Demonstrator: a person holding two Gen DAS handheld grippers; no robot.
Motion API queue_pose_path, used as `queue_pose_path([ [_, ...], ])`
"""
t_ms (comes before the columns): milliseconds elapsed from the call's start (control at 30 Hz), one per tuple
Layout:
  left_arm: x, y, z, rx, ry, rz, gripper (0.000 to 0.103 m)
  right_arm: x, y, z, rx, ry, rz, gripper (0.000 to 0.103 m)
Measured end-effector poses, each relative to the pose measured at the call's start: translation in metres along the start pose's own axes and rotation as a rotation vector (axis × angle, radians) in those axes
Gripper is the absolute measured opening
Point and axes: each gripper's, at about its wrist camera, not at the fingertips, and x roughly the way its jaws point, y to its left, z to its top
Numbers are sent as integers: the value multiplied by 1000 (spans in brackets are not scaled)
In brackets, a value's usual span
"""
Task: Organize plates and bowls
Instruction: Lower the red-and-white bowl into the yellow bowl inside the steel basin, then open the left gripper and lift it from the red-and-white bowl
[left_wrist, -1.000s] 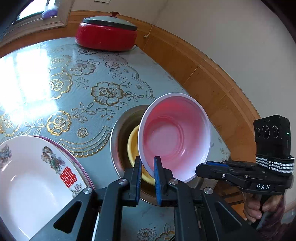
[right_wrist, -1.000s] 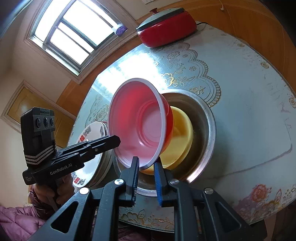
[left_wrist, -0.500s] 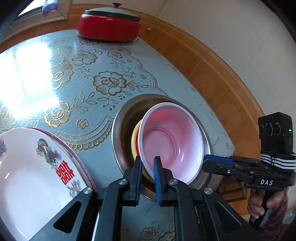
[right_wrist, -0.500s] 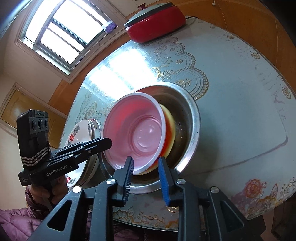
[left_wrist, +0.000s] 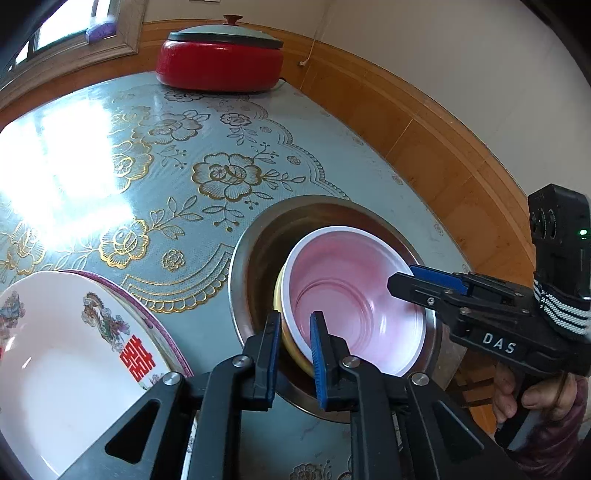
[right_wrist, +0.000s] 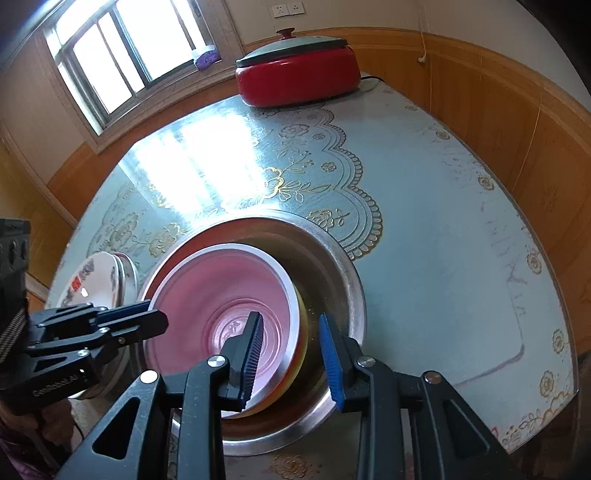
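Note:
A pink bowl (left_wrist: 351, 302) lies nested in a yellow bowl (left_wrist: 277, 295), both inside a steel basin (left_wrist: 258, 236) on the table. My left gripper (left_wrist: 293, 339) has its jaws partly apart astride the pink bowl's near rim, and I cannot tell whether they touch it. My right gripper (right_wrist: 290, 349) is open, its jaws wide on either side of the bowls' near rim, clear of it. The pink bowl (right_wrist: 221, 295) and the basin (right_wrist: 343, 266) also show in the right wrist view. A white plate with a red symbol (left_wrist: 74, 350) sits left of the basin.
A red electric pot with a grey lid (left_wrist: 221, 62) stands at the table's far edge by the wall. The plate stack (right_wrist: 99, 277) lies left of the basin. Wood wall panelling (left_wrist: 424, 140) runs close along the right. The floral tablecloth (left_wrist: 147, 166) covers the table.
The pink bowl went from tilted and raised to lying in the yellow bowl. My right gripper opened and let it go. My left jaws have widened.

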Motion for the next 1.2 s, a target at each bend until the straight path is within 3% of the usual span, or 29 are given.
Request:
queue_pose_path([
  [167, 4, -3, 0, 26, -16, 35, 19, 9, 14, -3, -140, -22, -85, 30],
  [300, 6, -5, -1, 56, -34, 68, 19, 18, 17, -3, -209, -25, -143, 15],
  [633, 9, -6, -3, 66, -58, 99, 20, 28, 23, 0, -266, -26, -181, 16],
  [867, 6, -9, -5, 68, -62, 101, 26, 26, 18, 3, -217, -27, -131, 18],
  [1033, 6, -11, -5, 69, -65, 96, 33, 8, 6, 5, -116, -73, -42, 28],
  [1200, 5, -11, -5, 63, -65, 95, 33, -16, -15, 4, 17, -123, 56, 30],
])
